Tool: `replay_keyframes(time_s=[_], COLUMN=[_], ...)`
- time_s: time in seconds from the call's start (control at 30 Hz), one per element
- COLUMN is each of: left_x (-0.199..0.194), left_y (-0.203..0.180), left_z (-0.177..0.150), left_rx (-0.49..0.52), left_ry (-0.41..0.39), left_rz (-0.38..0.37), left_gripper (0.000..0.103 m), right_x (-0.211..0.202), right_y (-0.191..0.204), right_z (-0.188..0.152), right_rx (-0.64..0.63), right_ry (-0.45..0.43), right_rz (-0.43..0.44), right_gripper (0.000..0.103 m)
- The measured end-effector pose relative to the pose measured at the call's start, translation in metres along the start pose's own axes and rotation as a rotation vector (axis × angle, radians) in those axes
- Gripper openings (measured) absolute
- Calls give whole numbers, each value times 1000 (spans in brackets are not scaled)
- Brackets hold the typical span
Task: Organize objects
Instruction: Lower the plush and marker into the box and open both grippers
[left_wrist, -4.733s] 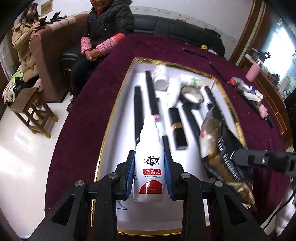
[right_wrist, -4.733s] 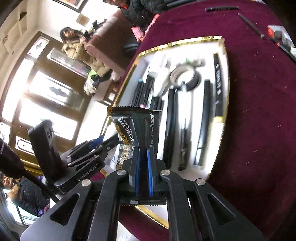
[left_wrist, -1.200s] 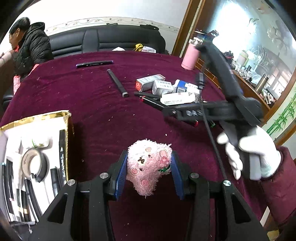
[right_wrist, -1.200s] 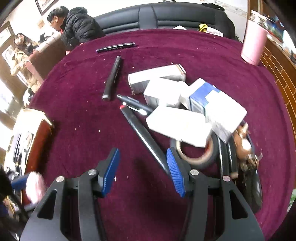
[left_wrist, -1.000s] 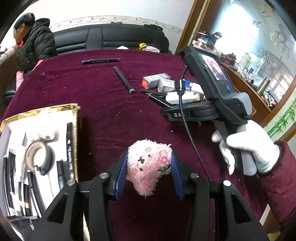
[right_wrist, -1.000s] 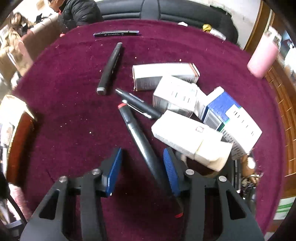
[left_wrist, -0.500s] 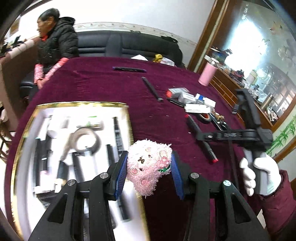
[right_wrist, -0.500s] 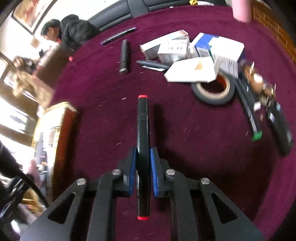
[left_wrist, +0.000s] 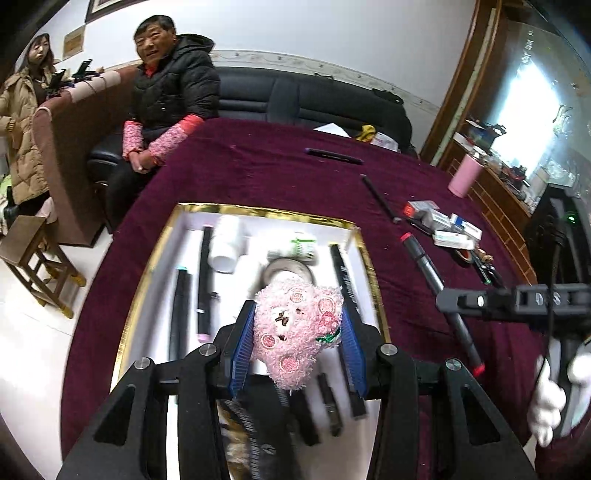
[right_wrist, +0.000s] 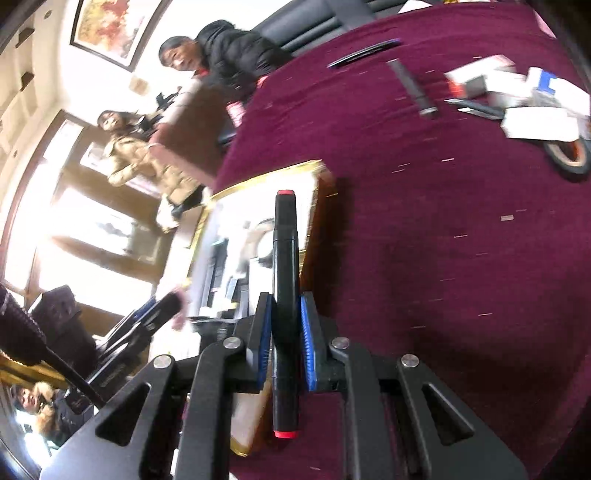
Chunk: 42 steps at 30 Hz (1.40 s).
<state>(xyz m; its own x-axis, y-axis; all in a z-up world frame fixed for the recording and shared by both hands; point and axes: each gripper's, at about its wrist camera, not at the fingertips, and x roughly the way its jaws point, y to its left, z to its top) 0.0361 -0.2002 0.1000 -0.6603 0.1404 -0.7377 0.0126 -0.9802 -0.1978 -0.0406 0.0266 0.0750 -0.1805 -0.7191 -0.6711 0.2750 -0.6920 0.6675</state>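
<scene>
Burgundy cloth: it covers the round worktop (left_wrist: 280, 177), which carries a gold-rimmed white tray (left_wrist: 364, 254) near its near-left edge and a loose heap of goods toward its far-right edge.
Left claw: the left claw (left_wrist: 297, 341) pinches a pink plush toy (left_wrist: 297, 332) between its blue pads and hangs over the tray's near half.
Right claw: the right claw (right_wrist: 286, 332) is pressed tight on a black marker with red ends (right_wrist: 285, 295); its jaws have just been closing, with the marker between them. The marker stands along the fingers and points at the tray's right rim.
Tray contents: black pens (left_wrist: 181, 310), a white bottle (left_wrist: 227, 243), a roll of tape (left_wrist: 288, 269) and a green-labelled tube (left_wrist: 295, 245) lie inside; the near end is blurred and hard to read.
Still out on the cloth: small boxes (left_wrist: 448, 225), another tape roll (right_wrist: 567, 155), a black pen (left_wrist: 380, 199) and a thin dark pen (left_wrist: 332, 155) near the far edge.
Step in hand, as judged: both loads are being carried to the tray for setting down.
Doing it well: lower the toy onto a bare white patch, not onto the tape roll just beyond it, and spread the pads only once it rests.
Marker advice: turn it parallel to the pens already laid lengthwise, clear the gold rim, then release low so it does not roll.
Risk: the two claws are close together over one tray; placing one load at a time avoids a knock.
Bystanders: a seated person (left_wrist: 170, 92) and a standing person (left_wrist: 26, 122) watch from beyond the worktop's far-left edge.
</scene>
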Motion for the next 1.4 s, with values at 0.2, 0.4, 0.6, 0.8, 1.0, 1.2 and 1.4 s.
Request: replay_keyframes(time_s=[0.2,0.4,0.6,0.8,1.0,1.2,1.4], left_x=[3,13,24,30,31,32,23], left_y=[36,78,99,97,94,93,83], left_z=[-1,-15,-29,-30,-28,-27,-26], left_rx=[-12,-33,-56,-30,-25,-25,-19], left_ry=[18,74,104,104,111,122,104], left_rz=[48,102,90,107,107,94,70], left_gripper=[39,39,39,41,43,43,46], right_x=[53,88,102,103,95,83,41], right_y=[33,42,44,45,40,44,69], right_z=[-13,-15,-15,-15,-21,-27,-40], right_rx=[2,-7,-18,-42,-53,-96,-234], right_ry=[57,76,80,70,64,29,-147], right_rz=[2,-91,-165,-230,-253,-295,-421], right_gripper=[13,13,13,14,15,26,51])
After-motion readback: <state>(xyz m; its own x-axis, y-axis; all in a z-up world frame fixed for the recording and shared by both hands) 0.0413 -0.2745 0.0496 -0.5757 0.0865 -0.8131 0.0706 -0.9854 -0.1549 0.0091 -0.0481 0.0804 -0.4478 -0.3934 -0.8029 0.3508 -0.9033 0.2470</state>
